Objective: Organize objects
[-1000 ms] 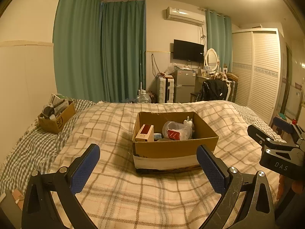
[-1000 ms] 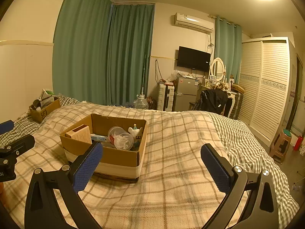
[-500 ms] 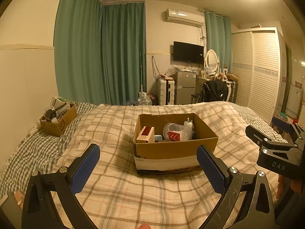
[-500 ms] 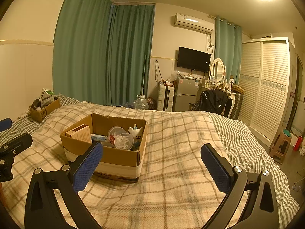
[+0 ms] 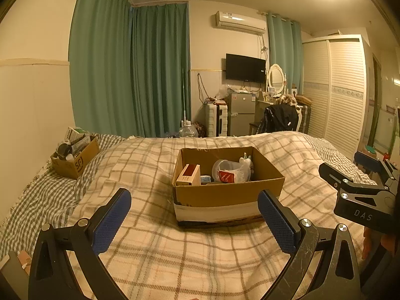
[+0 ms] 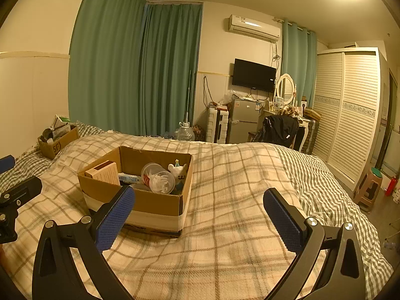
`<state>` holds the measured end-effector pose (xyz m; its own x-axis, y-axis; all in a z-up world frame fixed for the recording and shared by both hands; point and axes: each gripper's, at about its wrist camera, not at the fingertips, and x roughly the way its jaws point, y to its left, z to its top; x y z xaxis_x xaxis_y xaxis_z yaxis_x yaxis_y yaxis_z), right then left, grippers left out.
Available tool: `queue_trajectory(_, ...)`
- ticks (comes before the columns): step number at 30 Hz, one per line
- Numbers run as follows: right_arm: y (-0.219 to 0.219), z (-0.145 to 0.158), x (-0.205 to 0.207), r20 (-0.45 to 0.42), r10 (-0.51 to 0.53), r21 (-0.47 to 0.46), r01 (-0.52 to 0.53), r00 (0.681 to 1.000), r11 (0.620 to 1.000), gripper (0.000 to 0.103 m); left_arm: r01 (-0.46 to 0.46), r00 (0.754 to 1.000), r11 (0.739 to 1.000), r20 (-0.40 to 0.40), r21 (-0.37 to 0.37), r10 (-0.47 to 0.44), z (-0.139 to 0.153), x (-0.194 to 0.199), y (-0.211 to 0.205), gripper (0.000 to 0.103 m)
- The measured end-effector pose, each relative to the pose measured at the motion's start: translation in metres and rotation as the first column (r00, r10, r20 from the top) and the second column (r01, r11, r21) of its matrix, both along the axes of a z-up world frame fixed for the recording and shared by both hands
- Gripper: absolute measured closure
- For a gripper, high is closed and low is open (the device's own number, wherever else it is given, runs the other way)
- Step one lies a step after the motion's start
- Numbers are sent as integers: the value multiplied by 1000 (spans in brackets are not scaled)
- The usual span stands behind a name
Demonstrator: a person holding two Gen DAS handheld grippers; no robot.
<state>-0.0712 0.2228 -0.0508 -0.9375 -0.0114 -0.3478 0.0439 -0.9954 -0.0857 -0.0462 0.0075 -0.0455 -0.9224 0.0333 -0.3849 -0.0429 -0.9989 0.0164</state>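
An open cardboard box [image 5: 225, 195] sits on the plaid bed cover, straight ahead of my left gripper [image 5: 193, 221]. It holds a red and tan carton [image 5: 188, 175], a clear plastic cup [image 5: 230, 172] and a small white toy [image 5: 246, 161]. The box also shows in the right wrist view [image 6: 155, 200], left of centre. My right gripper [image 6: 198, 221] is open and empty above the bed, right of the box. My left gripper is open and empty, short of the box.
A second smaller cardboard box [image 5: 75, 161] full of items stands at the bed's far left by the wall. The right gripper's body [image 5: 362, 195] shows at the right edge of the left view. A wardrobe [image 6: 350, 115], stool [image 6: 370, 187] and desk stand beyond the bed.
The left wrist view has tilted slightly upward and drawn back a little. The right gripper has barely moved. Both grippers stay open.
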Motion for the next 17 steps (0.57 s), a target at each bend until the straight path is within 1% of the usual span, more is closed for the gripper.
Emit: queue_trajectory(17, -1, -1, 0, 1, 0, 0, 0, 1000, 1000, 0, -20, 1000, 1000, 0, 1, 20, -1, 0, -3, 0)
